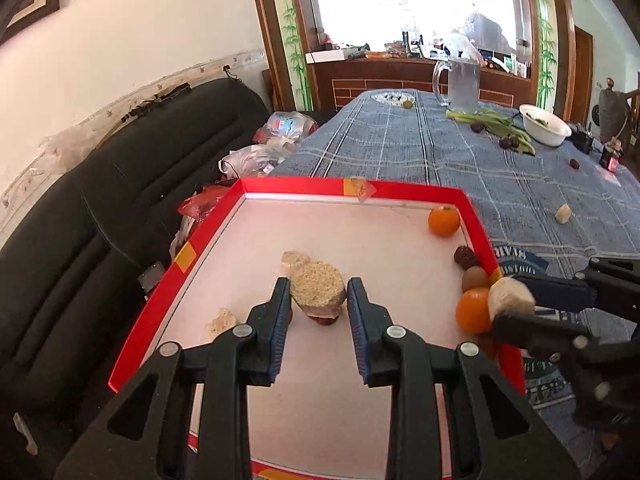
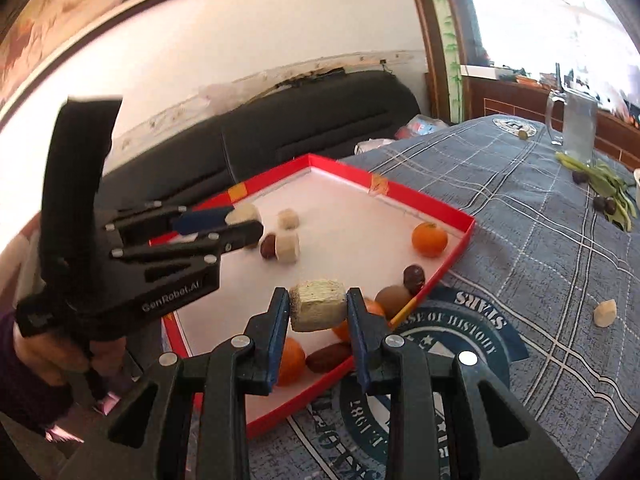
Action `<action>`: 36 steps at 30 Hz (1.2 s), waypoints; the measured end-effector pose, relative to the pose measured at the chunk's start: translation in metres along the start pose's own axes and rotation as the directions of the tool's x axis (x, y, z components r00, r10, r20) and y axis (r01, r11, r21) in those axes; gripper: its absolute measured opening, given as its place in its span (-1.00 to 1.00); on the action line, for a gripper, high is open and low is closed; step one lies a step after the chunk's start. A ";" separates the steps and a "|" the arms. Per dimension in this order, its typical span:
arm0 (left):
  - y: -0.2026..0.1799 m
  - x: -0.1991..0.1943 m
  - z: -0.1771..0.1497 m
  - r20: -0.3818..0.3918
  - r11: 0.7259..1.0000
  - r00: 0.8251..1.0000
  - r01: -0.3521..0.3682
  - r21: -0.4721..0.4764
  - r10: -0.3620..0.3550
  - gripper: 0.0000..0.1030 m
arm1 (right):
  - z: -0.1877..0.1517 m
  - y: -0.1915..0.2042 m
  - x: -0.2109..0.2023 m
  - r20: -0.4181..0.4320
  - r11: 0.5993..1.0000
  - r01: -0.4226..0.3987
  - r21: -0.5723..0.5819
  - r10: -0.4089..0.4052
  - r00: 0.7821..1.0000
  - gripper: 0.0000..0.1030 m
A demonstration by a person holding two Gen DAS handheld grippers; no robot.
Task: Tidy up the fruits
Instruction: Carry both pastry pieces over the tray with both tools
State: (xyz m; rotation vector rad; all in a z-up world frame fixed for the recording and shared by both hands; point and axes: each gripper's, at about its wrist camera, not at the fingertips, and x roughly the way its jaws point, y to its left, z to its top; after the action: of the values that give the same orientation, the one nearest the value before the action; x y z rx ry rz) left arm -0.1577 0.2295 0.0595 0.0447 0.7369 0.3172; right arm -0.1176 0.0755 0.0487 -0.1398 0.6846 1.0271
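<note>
Right gripper point(image 2: 318, 306): its two fingers are pressed against the ends of a pale cut chunk point(image 2: 318, 310), holding it in the air above the near right corner of the red tray point(image 2: 460, 216).
Left gripper point(image 1: 319, 300): jaws partly open on either side of a second pale chunk point(image 1: 318, 290); the pads look just clear of its sides, though whether they touch I cannot tell. That chunk sits on a small dark red fruit point(image 1: 326, 319) on the tray floor.
Near tray corner: beneath the held chunk lie an orange point(image 2: 292, 360) and a brown date point(image 2: 328, 357); a second orange is mostly hidden behind the right finger.
Right tray wall: a brown kiwi point(image 2: 394, 300), then a dark fruit point(image 2: 414, 276), then another orange point(image 2: 430, 239) further along in the corner.
Tray middle: one more pale piece point(image 2: 289, 218) lies beyond the left gripper's chunk.
Table: a blue checked cloth point(image 2: 520, 280) lies under the tray; a loose pale piece point(image 2: 605, 313) rests on it well apart from the tray.
Far end: green stalks point(image 2: 608, 184) with dark fruits beside them, a clear glass mug point(image 2: 572, 124) and a white bowl point(image 1: 546, 124).
Beyond: a black sofa point(image 1: 100, 200) along the wall.
</note>
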 end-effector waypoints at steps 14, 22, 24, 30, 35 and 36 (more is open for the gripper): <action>0.002 0.011 -0.016 -0.044 1.000 0.999 -0.023 0.021 0.024 -0.40 | -0.002 0.012 0.008 -0.041 0.999 -0.038 -0.015 0.038 0.998 -0.46; -0.003 0.019 -0.020 -0.069 0.998 0.997 -0.042 0.040 0.045 -0.40 | -0.001 0.010 0.013 -0.067 0.999 -0.041 0.001 0.041 0.997 -0.45; -0.005 0.021 -0.019 -0.073 0.998 0.996 -0.043 0.044 0.046 -0.40 | -0.001 0.010 0.013 -0.068 0.999 -0.038 0.005 0.038 0.997 -0.44; -0.006 0.024 -0.022 -0.084 0.998 0.995 -0.048 0.047 0.052 -0.40 | -0.001 0.011 0.013 -0.073 0.999 -0.033 0.003 0.033 0.997 -0.44; -0.008 0.025 -0.023 -0.085 0.997 0.995 -0.054 0.049 0.058 -0.40 | -0.001 0.012 0.014 -0.078 1.000 -0.027 0.002 0.028 0.997 -0.34; -0.007 0.025 -0.023 -0.084 0.997 0.995 -0.053 0.049 0.057 -0.40 | -0.002 0.013 0.014 -0.079 1.000 -0.027 -0.002 0.027 0.997 -0.29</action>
State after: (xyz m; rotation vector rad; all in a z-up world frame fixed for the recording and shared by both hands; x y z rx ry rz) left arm -0.1538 0.2281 0.0255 0.0967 0.8289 0.3564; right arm -0.1241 0.0917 0.0421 -0.1752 0.7582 1.0531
